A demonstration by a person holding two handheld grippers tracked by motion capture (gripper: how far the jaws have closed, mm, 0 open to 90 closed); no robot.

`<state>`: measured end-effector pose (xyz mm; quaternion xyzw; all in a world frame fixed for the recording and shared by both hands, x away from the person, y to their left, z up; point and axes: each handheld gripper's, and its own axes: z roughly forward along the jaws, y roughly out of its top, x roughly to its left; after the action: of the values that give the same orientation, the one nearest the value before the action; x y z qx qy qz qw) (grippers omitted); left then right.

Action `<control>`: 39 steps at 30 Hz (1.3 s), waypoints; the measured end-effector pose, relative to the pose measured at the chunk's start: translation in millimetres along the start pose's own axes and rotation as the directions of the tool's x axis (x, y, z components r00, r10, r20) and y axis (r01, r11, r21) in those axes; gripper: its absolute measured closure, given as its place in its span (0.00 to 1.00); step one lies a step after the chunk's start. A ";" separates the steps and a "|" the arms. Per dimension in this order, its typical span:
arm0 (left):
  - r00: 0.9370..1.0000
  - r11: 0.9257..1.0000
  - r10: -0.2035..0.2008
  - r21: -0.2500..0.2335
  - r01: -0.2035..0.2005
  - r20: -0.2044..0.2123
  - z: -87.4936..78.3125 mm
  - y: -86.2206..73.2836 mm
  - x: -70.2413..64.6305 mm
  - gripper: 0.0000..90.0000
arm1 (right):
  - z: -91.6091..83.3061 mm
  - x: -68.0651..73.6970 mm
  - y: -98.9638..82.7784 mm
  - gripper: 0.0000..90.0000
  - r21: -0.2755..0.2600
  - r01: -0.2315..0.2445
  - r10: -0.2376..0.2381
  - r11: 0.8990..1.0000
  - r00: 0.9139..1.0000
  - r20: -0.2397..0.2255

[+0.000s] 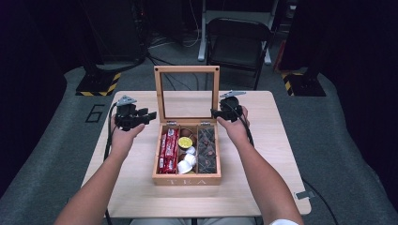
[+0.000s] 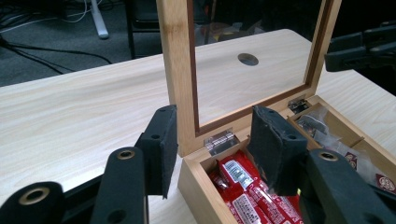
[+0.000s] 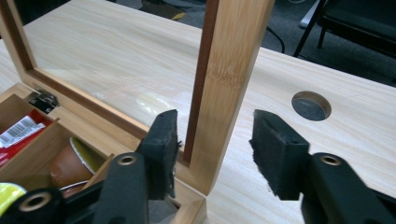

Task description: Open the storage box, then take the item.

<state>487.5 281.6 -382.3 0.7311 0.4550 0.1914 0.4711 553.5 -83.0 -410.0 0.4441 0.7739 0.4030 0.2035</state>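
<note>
Two grippers flank upright glass lid (image 1: 187,70) of tea box (image 1: 186,179). Left gripper (image 1: 151,115) spread, straddling lid's left stile. Right gripper (image 1: 214,113) spread, straddling right stile, unpinched.

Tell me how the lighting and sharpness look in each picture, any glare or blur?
High view: table evenly lit, surroundings fall into deep dark, image soft, box contents small. Left gripper view: the glass lid is clear, without strong glare; near jaws slightly soft. Right gripper view: a pale sheen on the tabletop behind the lid frame; jaw edges fuzzy.
</note>
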 end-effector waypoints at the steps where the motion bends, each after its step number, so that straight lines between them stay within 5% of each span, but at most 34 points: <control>1: 1.000 1.000 -0.002 0.001 0.002 0.000 -0.5 -0.1 0.0 0.56 | -2.4 1.6 -0.8 0.52 -0.003 -0.007 0.007 1.000 1.000 -0.004; 13: 1.000 1.000 -0.011 0.002 0.011 -0.009 -11.1 0.2 -0.1 0.49 | -28.2 24.6 -7.1 0.39 -0.028 0.012 -0.014 1.000 0.997 -0.074; 19: 1.000 1.000 -0.014 0.000 0.014 -0.002 -13.2 -0.7 -0.9 0.47 | -33.6 33.4 -7.5 0.41 -0.019 0.039 -0.041 0.999 0.995 -0.095; 32: 1.000 1.000 0.019 -0.006 -0.018 0.024 -16.2 -2.4 -6.1 0.48 | -37.1 52.2 -9.7 0.49 -0.012 0.110 -0.110 0.994 0.977 -0.183; 39: 1.000 1.000 0.009 -0.001 -0.009 0.030 -15.1 -2.5 -8.3 0.44 | -33.9 60.6 -11.5 0.41 -0.003 0.102 -0.100 0.995 0.968 -0.228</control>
<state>471.4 282.7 -375.9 0.7357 0.4445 0.1825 0.4773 493.0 -49.6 -396.6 0.3559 0.8155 0.4370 0.1315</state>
